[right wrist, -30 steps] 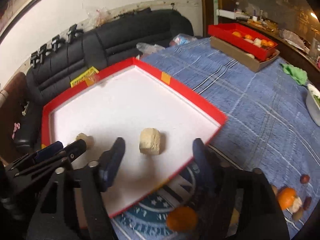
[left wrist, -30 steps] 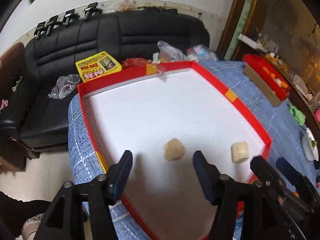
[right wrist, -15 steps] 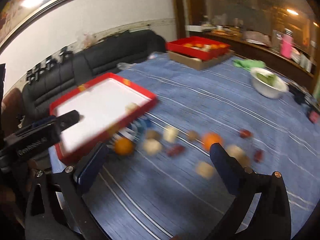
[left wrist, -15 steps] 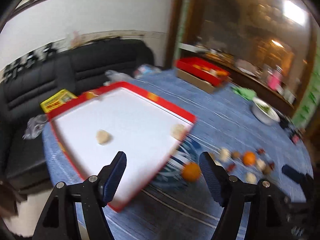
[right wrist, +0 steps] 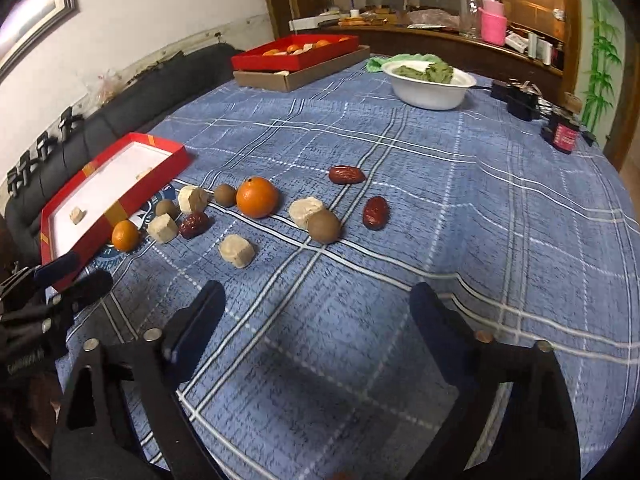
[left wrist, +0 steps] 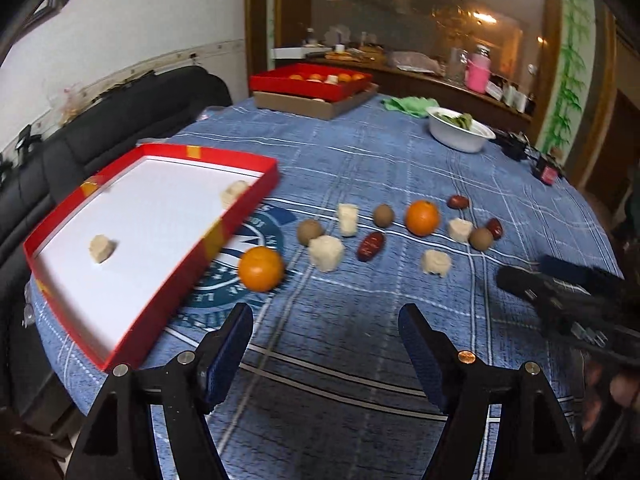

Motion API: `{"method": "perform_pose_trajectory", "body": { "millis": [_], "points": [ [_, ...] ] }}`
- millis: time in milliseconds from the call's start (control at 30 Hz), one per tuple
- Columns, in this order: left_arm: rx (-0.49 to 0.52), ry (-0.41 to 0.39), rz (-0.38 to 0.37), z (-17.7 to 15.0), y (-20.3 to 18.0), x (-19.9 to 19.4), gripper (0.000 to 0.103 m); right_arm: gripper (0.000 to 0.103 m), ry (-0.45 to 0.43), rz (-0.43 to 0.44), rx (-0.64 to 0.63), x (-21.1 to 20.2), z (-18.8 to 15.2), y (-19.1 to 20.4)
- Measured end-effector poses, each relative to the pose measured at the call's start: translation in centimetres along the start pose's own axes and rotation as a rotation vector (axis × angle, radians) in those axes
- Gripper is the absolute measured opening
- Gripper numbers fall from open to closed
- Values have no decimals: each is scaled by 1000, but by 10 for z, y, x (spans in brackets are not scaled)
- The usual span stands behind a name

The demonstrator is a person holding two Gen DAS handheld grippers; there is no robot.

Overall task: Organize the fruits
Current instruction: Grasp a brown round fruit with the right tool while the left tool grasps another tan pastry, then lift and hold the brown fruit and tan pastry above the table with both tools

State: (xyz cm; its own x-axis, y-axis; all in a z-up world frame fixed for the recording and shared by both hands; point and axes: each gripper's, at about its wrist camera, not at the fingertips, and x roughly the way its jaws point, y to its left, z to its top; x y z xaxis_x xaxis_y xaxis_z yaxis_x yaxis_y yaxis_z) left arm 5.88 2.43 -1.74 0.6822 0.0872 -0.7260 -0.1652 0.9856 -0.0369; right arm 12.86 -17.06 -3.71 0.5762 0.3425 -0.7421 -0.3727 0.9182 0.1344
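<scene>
A red tray [left wrist: 240,216] with a white floor lies at the table's left and holds two pale chunks [left wrist: 102,248]; it also shows in the right wrist view [right wrist: 132,196]. On the blue cloth lie two oranges [left wrist: 261,269] [right wrist: 257,197], several pale chunks [right wrist: 237,251], brown round fruits [right wrist: 324,227] and red dates [right wrist: 375,212]. My left gripper [left wrist: 326,328] is open and empty, hovering just short of the near orange. My right gripper [right wrist: 316,308] is open and empty, short of the scattered fruit.
A second red tray of fruit [left wrist: 310,82] on a cardboard box stands at the far side. A white bowl of greens [right wrist: 432,80], a green cloth [left wrist: 412,104] and small dark items [right wrist: 564,136] sit at the far right. A black sofa [left wrist: 100,120] lies beyond the table's left edge.
Both grippers have pulled back from over the red tray and swung right, toward the fruit scattered on the cloth. Both stay open. The two chunks remain in the tray.
</scene>
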Motion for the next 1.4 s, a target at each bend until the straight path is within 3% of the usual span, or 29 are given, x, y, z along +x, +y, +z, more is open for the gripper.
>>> {"method": "perform_pose_trajectory", "body": {
  "millis": [233,300,367,733,800,867,933,967,1400],
  "points": [
    [9,9,-43,4,-14,7,73,57,32,-17,-38,29,23,4],
    [9,9,-56,6,-19,10,73,36,52,-23,-42,40,28,3],
    [11,10,-70,10,-25,14,73,22,67,-34,-47,50,30,3],
    [19,62,-149,32,-66,56,72,21,-18,-12,8,33,37,-16],
    [15,92,-148,35,-71,66,64,21,-34,-5,25,29,39,-21],
    [19,147,-130,37,-74,79,47,21,-47,-3,27,26,41,-23],
    [31,139,-125,39,-78,81,26,21,-58,4,25,23,42,-23],
    [35,143,-127,39,-79,83,24,21,-62,8,23,22,42,-22],
    [8,122,-193,22,-64,58,23,21,-73,20,10,18,41,-18]
  ]
}}
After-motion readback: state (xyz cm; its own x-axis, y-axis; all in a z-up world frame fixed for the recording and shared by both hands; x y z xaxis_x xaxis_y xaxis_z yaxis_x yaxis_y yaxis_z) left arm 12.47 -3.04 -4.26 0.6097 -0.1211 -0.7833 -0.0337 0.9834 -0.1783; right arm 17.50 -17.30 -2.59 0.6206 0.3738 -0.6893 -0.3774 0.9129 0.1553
